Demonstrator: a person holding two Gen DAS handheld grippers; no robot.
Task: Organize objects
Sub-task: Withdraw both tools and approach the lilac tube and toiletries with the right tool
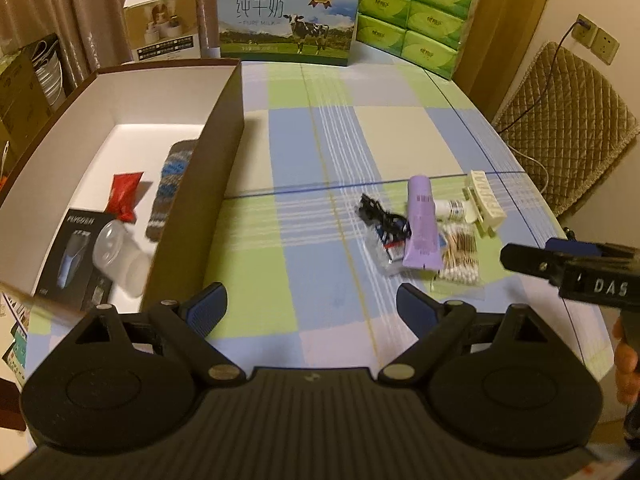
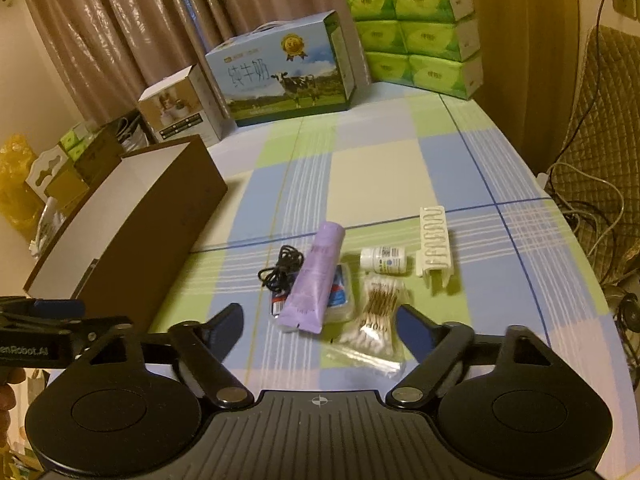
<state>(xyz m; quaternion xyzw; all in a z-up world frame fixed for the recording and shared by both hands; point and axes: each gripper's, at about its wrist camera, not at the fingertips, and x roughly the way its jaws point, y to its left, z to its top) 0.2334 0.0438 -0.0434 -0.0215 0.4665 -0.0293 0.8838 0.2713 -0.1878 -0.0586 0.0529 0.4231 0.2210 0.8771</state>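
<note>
Both grippers' fingers [image 1: 208, 300] [image 2: 412, 320] spread, holding nothing.

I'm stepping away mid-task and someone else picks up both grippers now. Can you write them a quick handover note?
Left hand-held gripper: open, empty, over the tablecloth beside the brown box.
Right hand-held gripper: open, empty, just short of the pile.
Done: black shaver box, clear cup, red packet and knitted piece lie in the box.
Left on the table: black cable, purple tube lying over a clear pack, cotton swabs bag, white bottle, cream clip.
</note>
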